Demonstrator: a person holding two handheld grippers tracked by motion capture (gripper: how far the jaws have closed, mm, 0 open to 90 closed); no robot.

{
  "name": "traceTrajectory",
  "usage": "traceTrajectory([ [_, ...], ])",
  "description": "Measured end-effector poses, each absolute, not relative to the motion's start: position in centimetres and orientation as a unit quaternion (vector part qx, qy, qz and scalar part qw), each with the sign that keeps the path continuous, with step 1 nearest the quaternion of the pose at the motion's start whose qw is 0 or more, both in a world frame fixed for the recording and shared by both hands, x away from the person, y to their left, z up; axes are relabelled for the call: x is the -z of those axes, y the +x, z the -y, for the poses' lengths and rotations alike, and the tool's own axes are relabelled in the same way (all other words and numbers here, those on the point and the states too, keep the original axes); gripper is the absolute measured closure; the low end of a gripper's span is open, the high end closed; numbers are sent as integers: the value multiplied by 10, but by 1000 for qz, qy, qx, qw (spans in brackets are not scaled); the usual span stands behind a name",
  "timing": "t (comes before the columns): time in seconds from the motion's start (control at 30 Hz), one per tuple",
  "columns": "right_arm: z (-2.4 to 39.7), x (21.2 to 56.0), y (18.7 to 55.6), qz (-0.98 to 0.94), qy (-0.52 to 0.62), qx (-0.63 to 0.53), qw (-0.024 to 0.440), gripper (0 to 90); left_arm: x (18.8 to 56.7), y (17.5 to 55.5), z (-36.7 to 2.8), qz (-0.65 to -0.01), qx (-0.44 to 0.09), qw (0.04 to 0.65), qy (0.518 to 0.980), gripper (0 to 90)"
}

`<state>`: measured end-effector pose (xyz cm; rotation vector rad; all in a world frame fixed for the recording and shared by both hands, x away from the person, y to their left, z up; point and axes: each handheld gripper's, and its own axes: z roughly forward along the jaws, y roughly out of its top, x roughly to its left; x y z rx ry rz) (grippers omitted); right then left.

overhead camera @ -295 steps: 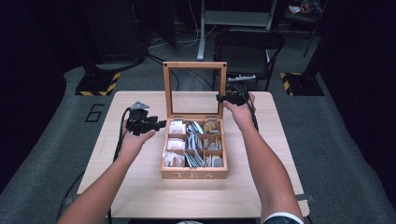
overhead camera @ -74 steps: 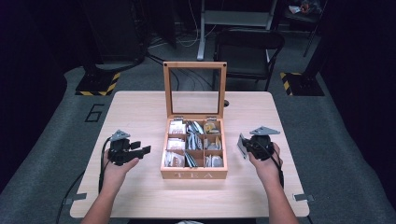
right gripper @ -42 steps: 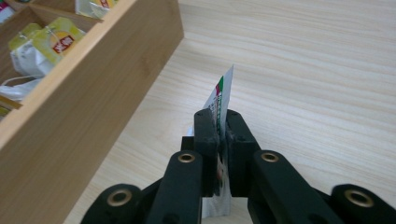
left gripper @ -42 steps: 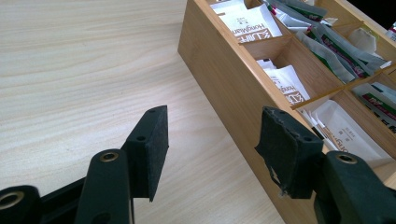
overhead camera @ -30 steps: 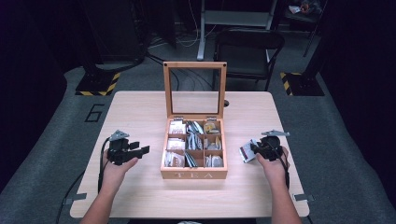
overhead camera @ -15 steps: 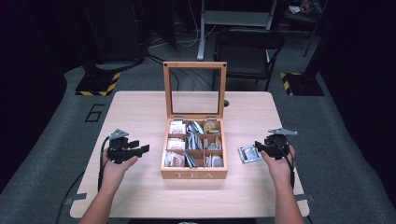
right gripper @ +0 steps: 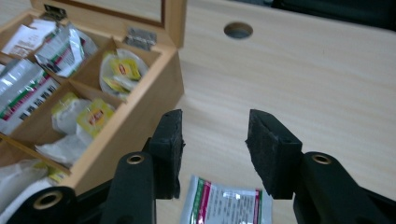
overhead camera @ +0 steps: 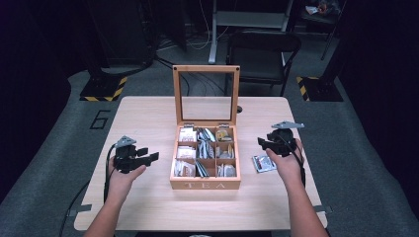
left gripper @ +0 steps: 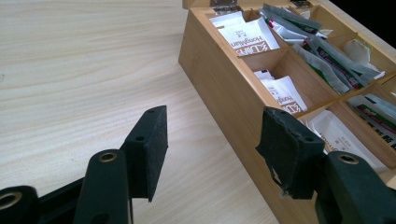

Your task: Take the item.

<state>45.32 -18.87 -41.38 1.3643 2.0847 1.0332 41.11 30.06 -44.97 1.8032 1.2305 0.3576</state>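
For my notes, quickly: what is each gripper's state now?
Left gripper: open, holding nothing.
Right gripper: open, above the tea packet, not holding it.

One tea box (overhead camera: 205, 185) sits mid-table, its one glass lid (overhead camera: 205, 94) upright at 12 o'clock. Inside are nine compartments, three rows of three, all holding sachets too crowded to count. One loose sachet (overhead camera: 263, 163) lies on the table (overhead camera: 148, 123) at 3 o'clock of the box. One cable hole (right gripper: 238, 30) is in the tabletop. Two grippers: one (overhead camera: 148, 157) at 9 o'clock of the box, one (overhead camera: 264, 143) at 3 o'clock. One chair (overhead camera: 264, 49) stands beyond the table.
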Motion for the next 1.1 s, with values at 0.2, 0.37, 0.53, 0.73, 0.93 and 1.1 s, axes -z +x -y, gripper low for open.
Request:
traceTrajectory([
  [0.2, 171, 392, 470, -772, 461, -386, 208, 523, 452, 413, -299, -497, -138, 441, 734, 421],
  [0.37, 156, 382, 489, -787, 439, -386, 200, 506, 451, 412, -299, -492, -143, 440, 737, 421],
  [0.53, 141, 378, 501, -792, 429, -388, 195, 507, 452, 412, -299, -497, -138, 440, 735, 421],
  [0.73, 130, 375, 521, -791, 427, -389, 202, 516, 451, 411, -298, -497, -137, 441, 735, 421],
  [0.93, 123, 376, 541, -791, 428, -387, 203, 529, 453, 412, -298, -492, -140, 439, 739, 421],
  [1.1, 119, 377, 554, -788, 435, -390, 196, 521, 454, 411, -297, -494, -134, 439, 738, 421],
])
